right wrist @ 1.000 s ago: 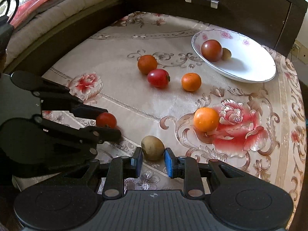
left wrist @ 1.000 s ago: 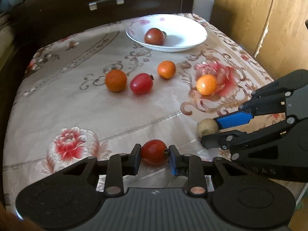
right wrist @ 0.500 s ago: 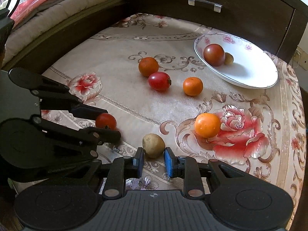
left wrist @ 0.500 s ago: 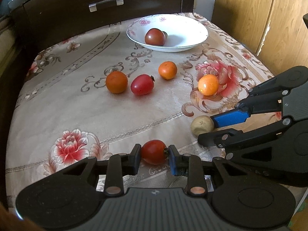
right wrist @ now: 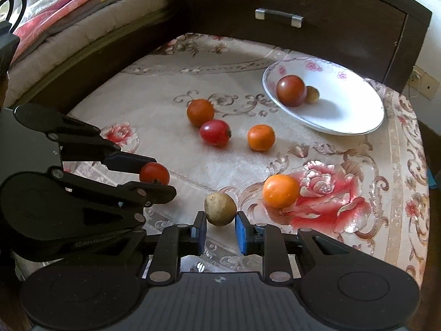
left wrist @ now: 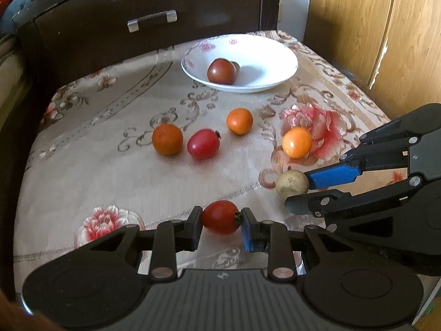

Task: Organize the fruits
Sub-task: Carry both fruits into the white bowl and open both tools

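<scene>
Red tomato (left wrist: 220,217) pinched in the left gripper (left wrist: 220,222), brown fruit (right wrist: 220,208) clamped by the right gripper (right wrist: 220,227), both likely bound for the bowl (left wrist: 286,63) beyond.

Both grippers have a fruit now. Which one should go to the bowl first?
Probably the right gripper. Its brownish fruit sits on the bowl's side, with only one orange near that path. The left gripper, shut on a red tomato, would have to pass the loose fruits.
</scene>
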A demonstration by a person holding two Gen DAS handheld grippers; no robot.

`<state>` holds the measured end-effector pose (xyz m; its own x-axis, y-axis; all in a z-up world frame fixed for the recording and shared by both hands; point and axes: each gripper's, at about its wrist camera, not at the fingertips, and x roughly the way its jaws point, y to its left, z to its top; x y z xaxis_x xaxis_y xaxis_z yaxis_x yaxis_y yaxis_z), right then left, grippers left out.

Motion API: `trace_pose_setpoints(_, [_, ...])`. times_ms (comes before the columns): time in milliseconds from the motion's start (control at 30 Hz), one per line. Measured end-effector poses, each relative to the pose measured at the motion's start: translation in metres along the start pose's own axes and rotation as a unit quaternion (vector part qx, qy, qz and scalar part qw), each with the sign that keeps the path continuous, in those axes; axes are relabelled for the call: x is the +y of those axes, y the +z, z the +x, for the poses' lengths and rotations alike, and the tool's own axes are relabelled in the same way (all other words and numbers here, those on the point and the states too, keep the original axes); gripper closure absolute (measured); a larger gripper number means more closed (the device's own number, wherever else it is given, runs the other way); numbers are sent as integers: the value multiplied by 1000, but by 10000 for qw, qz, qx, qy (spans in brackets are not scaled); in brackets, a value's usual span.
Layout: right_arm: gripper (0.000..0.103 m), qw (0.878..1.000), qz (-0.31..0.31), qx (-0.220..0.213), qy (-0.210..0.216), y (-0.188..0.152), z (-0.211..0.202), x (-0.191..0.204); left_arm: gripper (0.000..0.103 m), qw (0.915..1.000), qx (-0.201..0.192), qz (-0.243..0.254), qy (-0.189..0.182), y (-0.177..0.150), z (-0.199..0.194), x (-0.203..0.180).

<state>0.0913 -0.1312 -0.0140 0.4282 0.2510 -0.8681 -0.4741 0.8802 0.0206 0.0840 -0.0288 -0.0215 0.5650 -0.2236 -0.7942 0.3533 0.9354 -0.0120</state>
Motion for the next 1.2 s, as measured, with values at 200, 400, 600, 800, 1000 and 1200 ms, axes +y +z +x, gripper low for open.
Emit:
trace_pose_setpoints(200, [85,9998,125,-132,-95,6,-5,-8,66,9999,-115,17,4,12,0,-2])
trace_pose_setpoints(400, [85,9993,208,-253,-175,11,-8,-15,67,9997,-229,30,18,24,-1,-3])
trace_pose_setpoints(600, [84,9986,267,-348,-280,17,-9,-20,68,9993,-355,118,56,38,-1,-7])
trace_pose_setpoints(800, [84,9976,355,-472,-363,23,-12,-28,68,9988,-488,95,51,52,0,-8])
trace_pose_setpoints(1000, [84,9966,409,-526,-492,28,-11,-37,68,9984,-538,157,69,64,6,-10])
trace_pose_setpoints(1200, [84,9946,529,-640,-627,41,-7,-52,68,9978,-628,205,98,83,14,-9])
